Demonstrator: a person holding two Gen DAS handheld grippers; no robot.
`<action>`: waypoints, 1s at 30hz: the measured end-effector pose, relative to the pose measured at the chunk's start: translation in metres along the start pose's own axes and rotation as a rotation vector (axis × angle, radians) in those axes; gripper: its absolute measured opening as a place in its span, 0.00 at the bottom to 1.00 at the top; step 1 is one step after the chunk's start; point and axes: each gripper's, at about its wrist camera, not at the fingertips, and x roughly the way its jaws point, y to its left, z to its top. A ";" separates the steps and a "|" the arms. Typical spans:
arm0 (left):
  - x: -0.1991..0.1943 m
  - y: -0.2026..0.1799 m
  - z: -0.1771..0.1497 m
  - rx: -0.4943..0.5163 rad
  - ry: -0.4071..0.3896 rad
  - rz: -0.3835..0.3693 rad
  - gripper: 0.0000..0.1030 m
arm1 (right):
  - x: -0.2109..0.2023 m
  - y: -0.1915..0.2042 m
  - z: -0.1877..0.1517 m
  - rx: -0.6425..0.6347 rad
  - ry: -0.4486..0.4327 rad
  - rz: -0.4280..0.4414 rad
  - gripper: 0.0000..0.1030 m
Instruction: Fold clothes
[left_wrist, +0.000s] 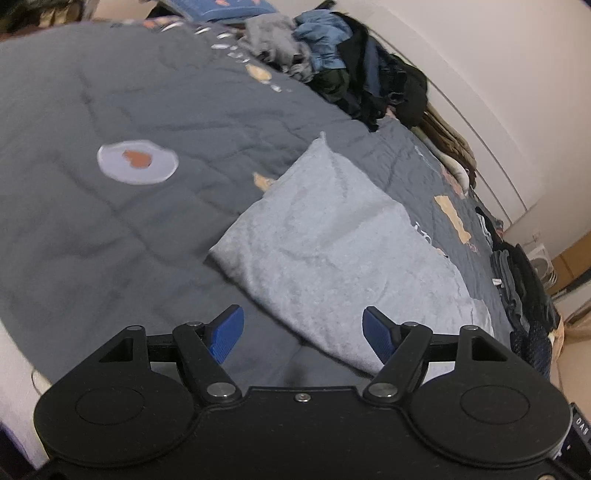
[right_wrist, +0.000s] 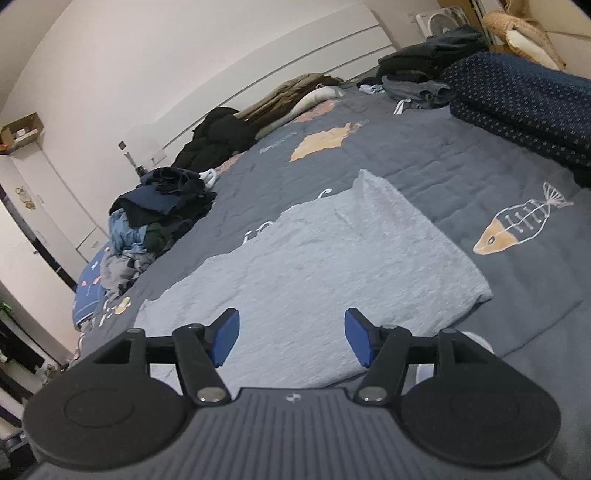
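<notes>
A light grey garment (left_wrist: 332, 254) lies folded flat on the dark grey bedspread (left_wrist: 110, 221). My left gripper (left_wrist: 303, 334) hovers over its near corner, blue pads wide apart, nothing between them. In the right wrist view the same grey garment (right_wrist: 325, 266) spreads out ahead, one far corner standing up a little. My right gripper (right_wrist: 291, 338) hangs above its near edge, open and holding nothing.
A heap of unfolded clothes (left_wrist: 332, 62) lies at the far side of the bed; the same unfolded heap (right_wrist: 155, 221) is at left in the right wrist view. Folded dark clothes (right_wrist: 424, 77) and a navy dotted blanket (right_wrist: 524, 107) sit far right. White wall panels run behind the bed.
</notes>
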 end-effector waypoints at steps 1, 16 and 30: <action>0.002 0.003 -0.001 -0.019 0.006 0.005 0.68 | 0.000 -0.001 -0.001 0.005 0.004 0.005 0.61; 0.030 0.029 0.004 -0.151 -0.039 0.043 0.53 | 0.019 -0.002 0.004 0.007 0.021 0.040 0.61; 0.057 0.026 0.014 -0.150 -0.067 0.052 0.50 | 0.030 0.003 0.003 0.011 0.043 0.060 0.62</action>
